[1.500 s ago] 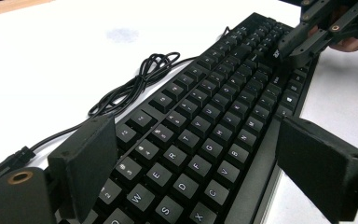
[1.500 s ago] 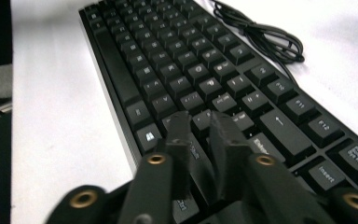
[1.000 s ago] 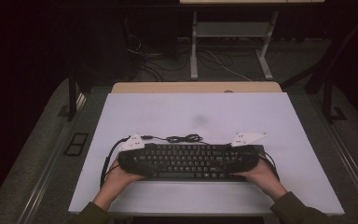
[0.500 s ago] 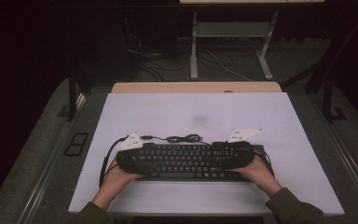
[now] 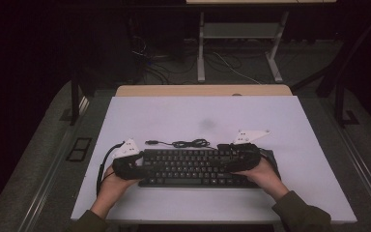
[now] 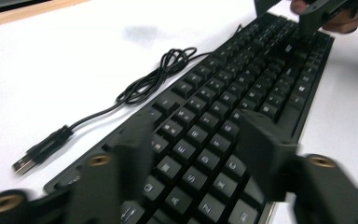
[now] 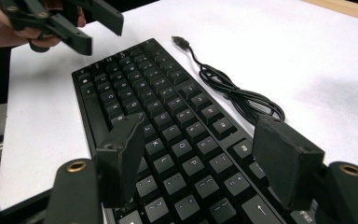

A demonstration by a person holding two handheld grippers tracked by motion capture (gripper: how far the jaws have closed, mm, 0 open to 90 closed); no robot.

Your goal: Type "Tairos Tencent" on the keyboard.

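White table [image 5: 140, 116] carries a black keyboard [image 5: 193, 168], lying flat near the person's edge and long side across. Its loose cable [image 5: 186, 143] is coiled on the table just behind it, with the plug [image 6: 24, 163] lying free off the left end.

Left gripper [image 5: 134, 170] is at the keyboard's left end. Its jaws have just been closing and now stand about half apart above the keys, straddling the width of the board. That view is blurred, so contact is hard to call, but the pads look clear of the keys and nothing seems held.

Right gripper [image 5: 234, 162] is over the right end. Its jaws are parted to either side of the key rows, pads above the caps, gripping nothing that I can see.

Risks, judged from here:
- The left jaws may close onto key tops rather than the edges, so they press keys or slip off.
- Uneven grips could let one end drop or swing in a lift.
- The slack cable may drag or snag if the board is moved, and the plug may whip around.
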